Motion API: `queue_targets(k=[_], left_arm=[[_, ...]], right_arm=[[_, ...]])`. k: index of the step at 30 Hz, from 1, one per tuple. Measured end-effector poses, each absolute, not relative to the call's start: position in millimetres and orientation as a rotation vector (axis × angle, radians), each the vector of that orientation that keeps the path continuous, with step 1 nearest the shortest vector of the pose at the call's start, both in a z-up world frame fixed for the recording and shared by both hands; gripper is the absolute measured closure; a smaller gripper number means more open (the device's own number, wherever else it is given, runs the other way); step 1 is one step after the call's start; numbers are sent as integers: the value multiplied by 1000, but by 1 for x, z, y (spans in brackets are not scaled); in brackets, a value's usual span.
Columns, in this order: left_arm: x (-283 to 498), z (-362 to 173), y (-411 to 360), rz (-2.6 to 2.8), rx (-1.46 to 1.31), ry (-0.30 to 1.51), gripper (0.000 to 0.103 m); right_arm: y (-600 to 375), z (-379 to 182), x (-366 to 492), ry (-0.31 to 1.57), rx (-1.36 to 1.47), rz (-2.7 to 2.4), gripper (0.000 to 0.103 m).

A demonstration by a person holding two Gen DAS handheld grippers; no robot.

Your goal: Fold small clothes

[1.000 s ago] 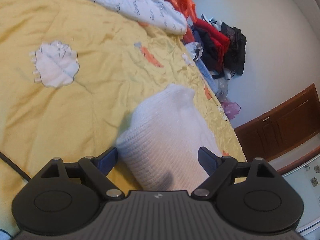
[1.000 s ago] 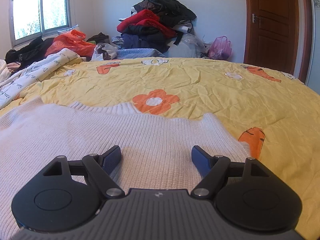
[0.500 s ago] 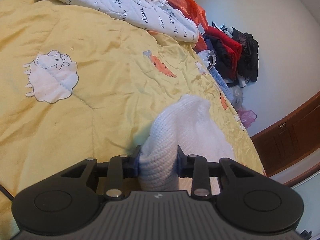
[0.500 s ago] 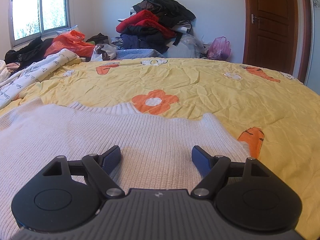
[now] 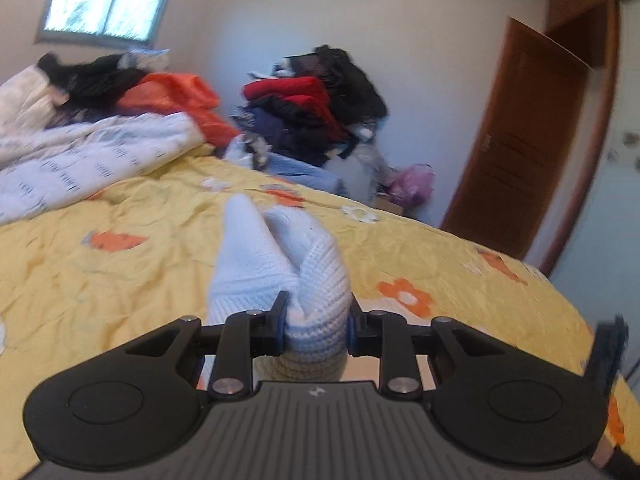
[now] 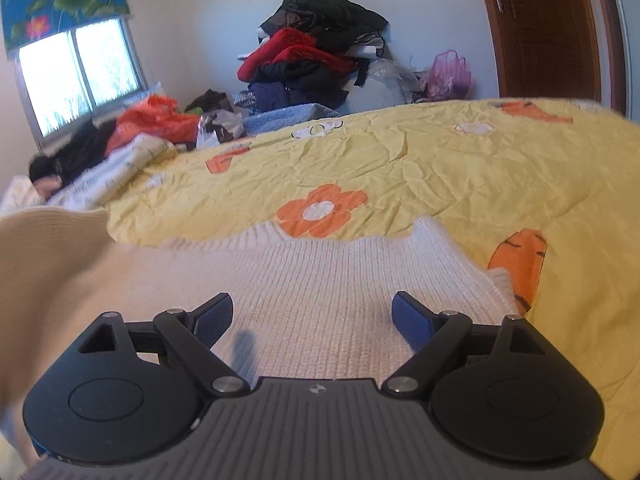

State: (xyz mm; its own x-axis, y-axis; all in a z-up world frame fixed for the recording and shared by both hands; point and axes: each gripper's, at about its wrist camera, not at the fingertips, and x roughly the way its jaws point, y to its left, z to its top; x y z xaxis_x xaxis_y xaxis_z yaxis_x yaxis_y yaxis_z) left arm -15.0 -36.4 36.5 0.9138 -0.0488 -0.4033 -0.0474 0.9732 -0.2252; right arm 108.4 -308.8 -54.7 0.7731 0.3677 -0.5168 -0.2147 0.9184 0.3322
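Left gripper [image 5: 316,326]: clamped on a bunched fold of the white knit sweater [image 5: 280,268], jaws just closed in on it, pads pressing the fabric from both sides. Gripped fold raised above the yellow bedspread [image 5: 120,280], standing up in two ridges ahead of the fingers.

Right gripper [image 6: 312,316]: released, jaws just widened further, blue pads [image 6: 412,320] well apart with nothing pinched between them. Poised low over the sweater [image 6: 320,300]; contact with the knit cannot be told.

Sweater body: spread flat on the bed near its front edge, ribbed edge lying against the orange flower print [image 6: 322,210]. Left part of the sweater lifted and blurred at the left border of the right wrist view.

Far edge of the bed: white printed quilt [image 5: 92,156], orange bag [image 6: 154,120], clothes pile [image 6: 316,52] against the wall. Wooden door [image 5: 524,140] at the right, window [image 6: 80,76] at the left.
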Motion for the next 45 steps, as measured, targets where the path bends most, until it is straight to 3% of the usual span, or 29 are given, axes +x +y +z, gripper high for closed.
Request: queue_targets(k=[5, 8, 17, 25, 27, 29, 40, 45], left_arm=[[-28, -4, -140, -261, 128, 468, 78], [-34, -32, -163, -270, 267, 477, 78], [-37, -29, -164, -257, 313, 454, 78], [-34, -25, -159, -273, 326, 454, 78], [-36, -25, -158, -280, 335, 451, 78], [-36, -24, -158, -283, 343, 449, 78], [-52, 23, -201, -470, 323, 297, 80], [-46, -17, -245, -565, 354, 404, 80]], right_arm=[[-352, -63, 117, 616, 555, 407, 15], [-368, -66, 122, 631, 653, 450, 14], [-359, -38, 148, 810, 746, 591, 15], [-291, -39, 197, 997, 526, 639, 16], [-279, -40, 204, 1016, 488, 644, 28], [-271, -39, 205, 1005, 469, 676, 73], [-327, 49, 179, 749, 281, 739, 76], [-384, 33, 169, 801, 248, 623, 76]])
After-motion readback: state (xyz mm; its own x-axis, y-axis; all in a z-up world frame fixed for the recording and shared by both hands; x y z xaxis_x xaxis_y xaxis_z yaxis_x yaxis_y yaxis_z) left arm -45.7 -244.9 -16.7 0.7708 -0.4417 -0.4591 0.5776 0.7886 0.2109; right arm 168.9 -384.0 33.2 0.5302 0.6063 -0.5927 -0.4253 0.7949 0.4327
